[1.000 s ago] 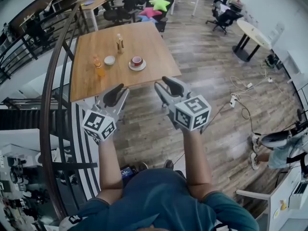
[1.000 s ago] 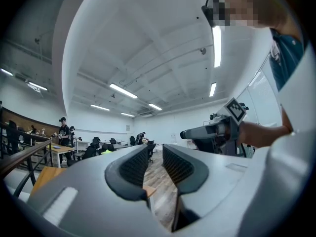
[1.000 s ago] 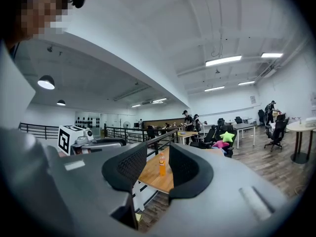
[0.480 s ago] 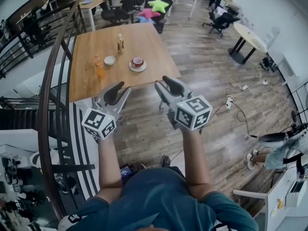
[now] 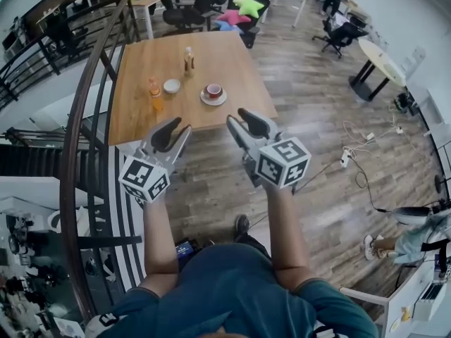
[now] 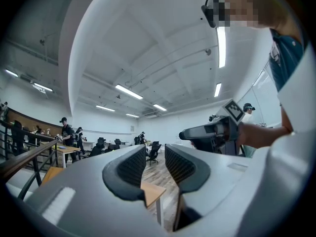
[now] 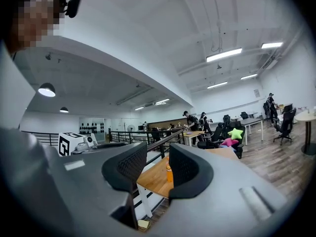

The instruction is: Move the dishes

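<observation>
The dishes stand on a wooden table (image 5: 141,115) ahead of me: a red cup on a white saucer (image 5: 213,92) and a small white bowl (image 5: 171,86). An orange bottle (image 5: 153,94) stands left of the bowl, and a second bottle (image 5: 188,60) stands farther back. My left gripper (image 5: 173,134) and right gripper (image 5: 245,127) hover in the air short of the table's near edge, side by side. Both stand narrowly open with nothing between the jaws. In the right gripper view the orange bottle (image 7: 170,173) shows far off between the jaws of the right gripper (image 7: 158,169). The left gripper (image 6: 155,169) points past the table's corner (image 6: 150,194).
A curved black railing (image 5: 84,153) with a stairwell runs along the left. Wood floor lies under the grippers. Office chairs with star cushions (image 5: 248,5) stand behind the table. A round white table (image 5: 380,55) is at the right, and cables (image 5: 356,153) lie on the floor.
The table and dishes have shifted slightly right and nearer in the head view. Both grippers keep the same pose and the same narrow gap.
</observation>
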{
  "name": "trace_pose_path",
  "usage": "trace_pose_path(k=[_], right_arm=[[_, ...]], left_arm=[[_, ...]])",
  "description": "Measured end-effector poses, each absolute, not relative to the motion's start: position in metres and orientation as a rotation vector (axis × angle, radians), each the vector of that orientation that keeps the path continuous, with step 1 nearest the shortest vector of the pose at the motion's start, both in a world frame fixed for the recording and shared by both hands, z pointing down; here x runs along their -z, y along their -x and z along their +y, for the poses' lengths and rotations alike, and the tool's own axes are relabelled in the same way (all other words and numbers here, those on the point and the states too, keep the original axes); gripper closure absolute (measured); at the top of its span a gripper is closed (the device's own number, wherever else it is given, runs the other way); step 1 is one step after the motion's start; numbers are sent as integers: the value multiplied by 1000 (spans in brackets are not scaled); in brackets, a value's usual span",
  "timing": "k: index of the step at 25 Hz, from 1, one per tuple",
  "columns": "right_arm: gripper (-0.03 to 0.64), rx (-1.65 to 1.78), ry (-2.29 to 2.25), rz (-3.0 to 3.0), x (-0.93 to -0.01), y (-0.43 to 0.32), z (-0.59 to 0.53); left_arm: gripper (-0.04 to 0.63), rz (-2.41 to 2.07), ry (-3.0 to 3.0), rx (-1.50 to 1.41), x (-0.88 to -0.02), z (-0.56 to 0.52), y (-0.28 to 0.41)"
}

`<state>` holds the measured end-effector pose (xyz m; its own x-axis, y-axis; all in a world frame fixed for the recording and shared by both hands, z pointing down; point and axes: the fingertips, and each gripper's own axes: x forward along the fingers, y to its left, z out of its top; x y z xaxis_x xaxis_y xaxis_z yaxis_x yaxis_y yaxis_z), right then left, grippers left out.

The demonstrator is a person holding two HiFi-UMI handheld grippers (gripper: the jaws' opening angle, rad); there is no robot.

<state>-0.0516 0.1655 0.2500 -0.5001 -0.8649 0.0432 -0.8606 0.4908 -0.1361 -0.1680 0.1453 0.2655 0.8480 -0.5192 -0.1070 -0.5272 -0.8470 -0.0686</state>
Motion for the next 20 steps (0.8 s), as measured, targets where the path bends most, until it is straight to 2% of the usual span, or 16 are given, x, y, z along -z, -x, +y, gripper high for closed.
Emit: trace_pose_path(k=[20], right_arm=[[489, 308, 1304, 2774, -266, -22, 58]], left_arm=[[472, 1066, 2863, -2, -282, 72, 96]])
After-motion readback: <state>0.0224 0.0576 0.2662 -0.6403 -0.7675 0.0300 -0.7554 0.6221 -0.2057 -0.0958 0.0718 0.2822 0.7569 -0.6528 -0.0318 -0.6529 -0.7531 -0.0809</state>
